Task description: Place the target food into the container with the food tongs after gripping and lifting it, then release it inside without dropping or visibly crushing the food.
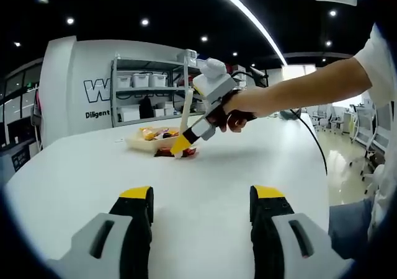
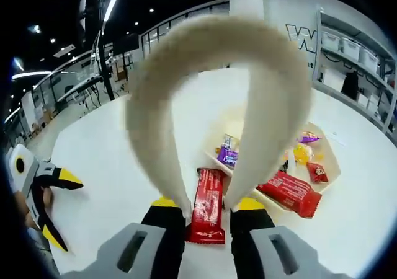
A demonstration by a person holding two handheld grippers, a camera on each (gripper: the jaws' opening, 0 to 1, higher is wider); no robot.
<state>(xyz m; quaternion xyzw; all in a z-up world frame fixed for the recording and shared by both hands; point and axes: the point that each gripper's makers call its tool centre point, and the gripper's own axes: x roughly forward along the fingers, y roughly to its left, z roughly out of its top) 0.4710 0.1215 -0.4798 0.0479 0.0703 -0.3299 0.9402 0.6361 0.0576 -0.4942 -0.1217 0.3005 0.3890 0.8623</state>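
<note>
Food: a red wrapped bar (image 2: 207, 206) lies flat on the white table (image 2: 99, 149) at lower centre of the right gripper view, between the two arms of the food tongs (image 2: 217, 74); its long axis runs up and down the frame; a second red bar (image 2: 289, 193) lies aslant to its right, against the container's near edge
Container: a shallow cream tray (image 2: 332, 158) at centre right, holding small purple, yellow and red packets
Right gripper (image 2: 208, 208): jaws partly closed, clamped on the cream tongs, whose arms arch up to a bend near the top of the frame; whether the tong tips press the bar I cannot tell
Left gripper (image 1: 201, 195): jaws wide apart, holding nothing, above bare table
Room: shelving (image 1: 149, 90) with white bins at upper centre of the left gripper view; ceiling lights; a person's hand (image 1: 239, 108) grips the right gripper
</note>
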